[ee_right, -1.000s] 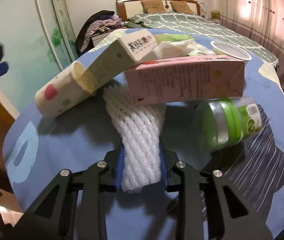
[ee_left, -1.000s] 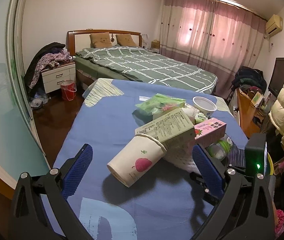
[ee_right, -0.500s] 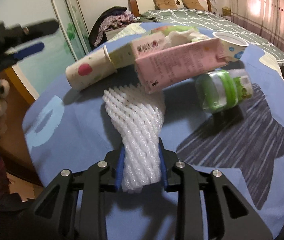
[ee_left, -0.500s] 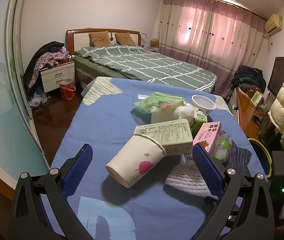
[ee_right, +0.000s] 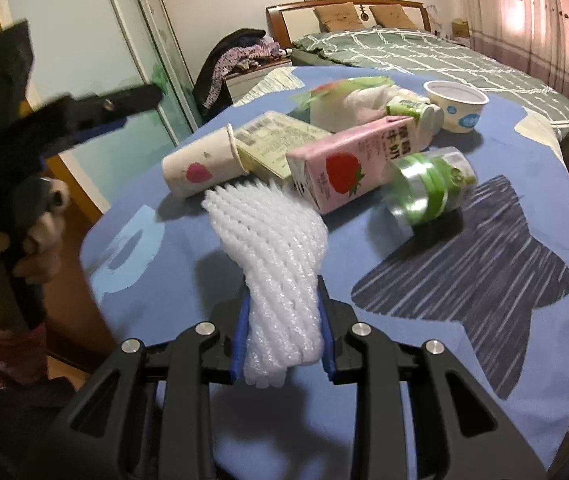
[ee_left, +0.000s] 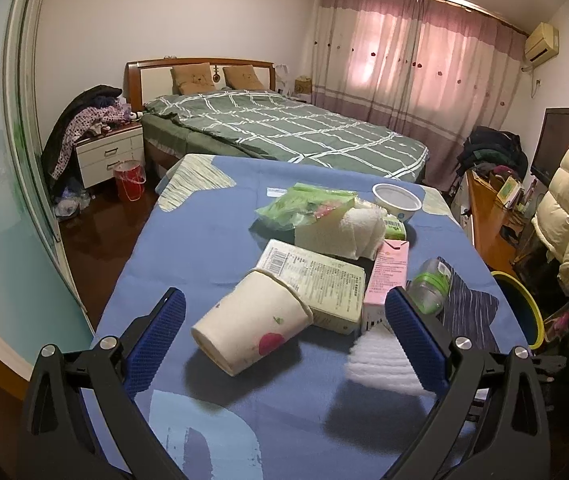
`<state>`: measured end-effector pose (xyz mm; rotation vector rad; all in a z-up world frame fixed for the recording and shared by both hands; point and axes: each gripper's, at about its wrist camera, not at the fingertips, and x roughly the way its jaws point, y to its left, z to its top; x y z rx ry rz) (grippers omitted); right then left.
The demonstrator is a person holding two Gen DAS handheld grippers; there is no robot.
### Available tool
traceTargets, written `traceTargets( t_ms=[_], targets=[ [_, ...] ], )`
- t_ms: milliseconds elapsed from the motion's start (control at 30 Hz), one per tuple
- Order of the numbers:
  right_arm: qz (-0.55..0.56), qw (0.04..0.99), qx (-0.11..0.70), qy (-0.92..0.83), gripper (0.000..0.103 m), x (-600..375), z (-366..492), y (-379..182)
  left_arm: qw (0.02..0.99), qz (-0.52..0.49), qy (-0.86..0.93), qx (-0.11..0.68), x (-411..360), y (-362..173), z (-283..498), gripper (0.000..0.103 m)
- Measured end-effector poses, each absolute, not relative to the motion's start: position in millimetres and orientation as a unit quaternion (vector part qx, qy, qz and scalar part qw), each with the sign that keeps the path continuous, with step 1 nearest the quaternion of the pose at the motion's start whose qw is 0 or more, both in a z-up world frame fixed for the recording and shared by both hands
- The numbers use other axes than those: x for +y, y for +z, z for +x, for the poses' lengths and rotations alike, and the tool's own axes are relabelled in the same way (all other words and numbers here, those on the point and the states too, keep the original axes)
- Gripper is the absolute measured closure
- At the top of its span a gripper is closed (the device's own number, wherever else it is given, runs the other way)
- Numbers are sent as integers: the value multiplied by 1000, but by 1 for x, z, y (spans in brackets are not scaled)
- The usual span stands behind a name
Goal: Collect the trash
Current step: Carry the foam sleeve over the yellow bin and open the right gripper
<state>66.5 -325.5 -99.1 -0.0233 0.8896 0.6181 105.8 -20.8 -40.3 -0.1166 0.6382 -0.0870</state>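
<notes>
Right wrist view showed the right claw (ee_right: pixel 282 330) clamped on a white foam net (ee_right: pixel 272 256), lifted over the near edge of the blue table (ee_right: pixel 484 280), close to the pink milk carton (ee_right: pixel 348 168). The left claw (ee_left: pixel 284 328) gaped wide, empty, facing the tipped paper cup (ee_left: pixel 250 322).

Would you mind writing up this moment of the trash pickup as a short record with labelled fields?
surface: blue tablecloth
right gripper: shut on the white foam net, which is raised off the cloth
left gripper: open, empty, fingers either side of the paper cup
paper cup: lying on its side
pink milk carton: on its side, against the green-banded jar
yogurt tub: upright, far end of the cloth
bin: yellow-rimmed, beside the table
</notes>
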Motion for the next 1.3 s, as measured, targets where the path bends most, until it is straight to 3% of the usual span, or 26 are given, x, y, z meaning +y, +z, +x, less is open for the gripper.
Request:
traceTargets(
  t_ms=[667,933,1300],
  targets=[
    [72,903,363,218,75,-408,62,-64,944,-51,-54,320,-32,-45,107,5],
    [139,937,321,0,75,-511,82,-67,942,-41,-69,325,-43,-47,108,5],
    [236,893,316,-214,73,-615,112,-122,933,-25,-95,347,-68,-62,118,5]
  ],
)
